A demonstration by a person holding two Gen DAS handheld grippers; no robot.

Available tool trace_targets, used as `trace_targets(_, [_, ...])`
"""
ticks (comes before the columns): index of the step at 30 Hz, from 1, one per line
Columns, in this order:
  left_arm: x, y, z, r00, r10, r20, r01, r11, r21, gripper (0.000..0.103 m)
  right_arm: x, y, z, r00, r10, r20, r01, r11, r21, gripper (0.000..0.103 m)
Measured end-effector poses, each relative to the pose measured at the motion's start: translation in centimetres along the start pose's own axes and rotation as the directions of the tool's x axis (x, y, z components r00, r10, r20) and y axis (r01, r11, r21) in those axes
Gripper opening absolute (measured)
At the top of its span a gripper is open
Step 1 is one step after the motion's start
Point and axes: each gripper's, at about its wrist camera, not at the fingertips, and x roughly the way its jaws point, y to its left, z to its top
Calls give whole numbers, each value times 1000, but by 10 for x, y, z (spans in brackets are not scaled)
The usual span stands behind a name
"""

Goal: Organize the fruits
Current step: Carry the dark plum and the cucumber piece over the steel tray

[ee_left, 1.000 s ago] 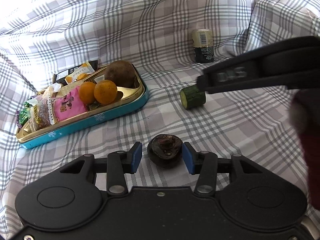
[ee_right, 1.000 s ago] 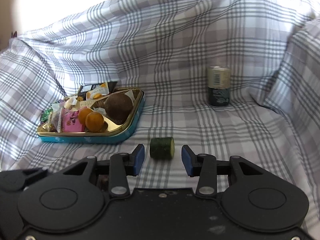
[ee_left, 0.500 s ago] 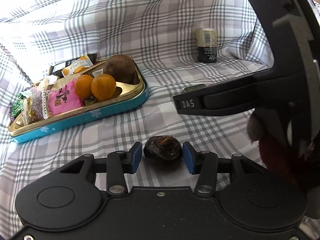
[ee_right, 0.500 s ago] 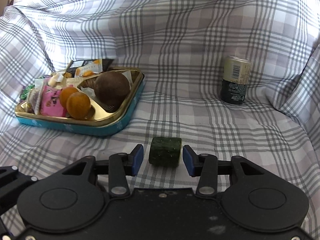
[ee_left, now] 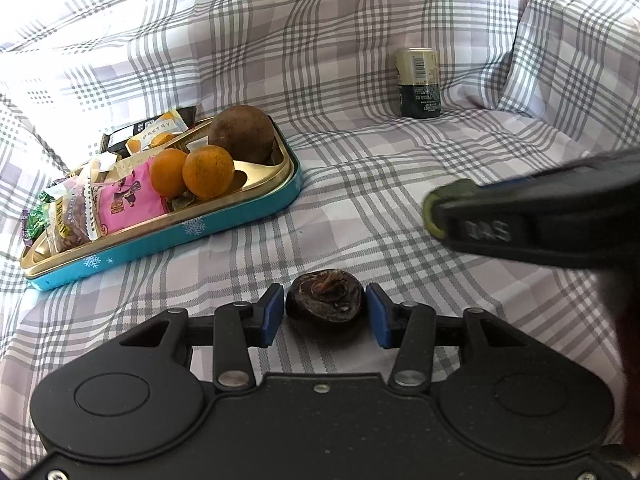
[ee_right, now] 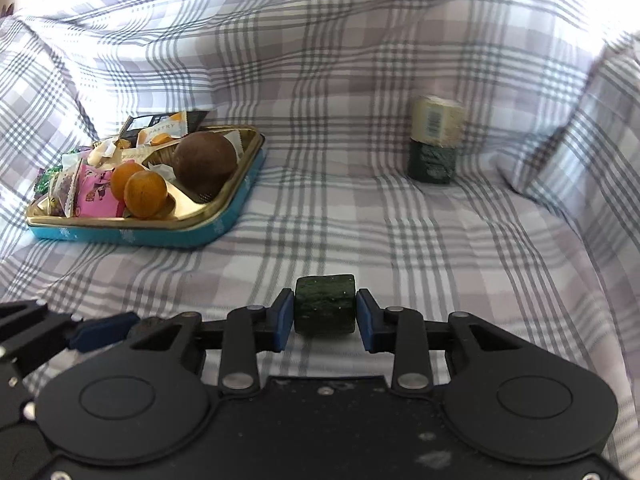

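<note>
A dark, shrivelled round fruit (ee_left: 325, 295) lies on the plaid cloth between the blue pads of my left gripper (ee_left: 325, 312), with small gaps on both sides. My right gripper (ee_right: 324, 314) has its pads against a green cucumber chunk (ee_right: 325, 309); in the left wrist view its finger (ee_left: 540, 224) hides most of the chunk (ee_left: 434, 200). A teal and gold tin tray (ee_left: 192, 228) at the left holds two oranges (ee_left: 208, 171), a brown round fruit (ee_left: 242, 133) and snack packets (ee_left: 124, 200). The tray also shows in the right wrist view (ee_right: 224, 216).
A can (ee_left: 418, 82) stands at the back right on the cloth, also in the right wrist view (ee_right: 434, 142). The plaid cloth (ee_left: 360, 208) rises in folds at the back and right. The left gripper's finger (ee_right: 100, 330) shows at lower left in the right wrist view.
My right gripper has closed its pads onto the cucumber chunk. My left gripper has moved in around the dark fruit and stays open.
</note>
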Motion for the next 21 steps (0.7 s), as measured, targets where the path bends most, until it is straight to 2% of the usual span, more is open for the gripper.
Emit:
trace_targets(7, [0,-2,0,1000,13,3,-13,1000,25,55,-22,-1,-21,1000,-19,-1,19,1000,6,34])
trace_targets(8, [0,-2,0,1000,12,7,-12,1000,29,52,-25,-1,-24,1000,-15,-2,15,1000,11,34])
trace_targets(12, [-7,0,-1,1000,-11,26,10,1000,26,51,-39,-5,-34,1000,-4,0,4,999,40,34])
trace_targets(21, [-73,0,8,994,22,106,-24,1000,16,51,-90,-7,-55,999,33,42,-36,996,86,34])
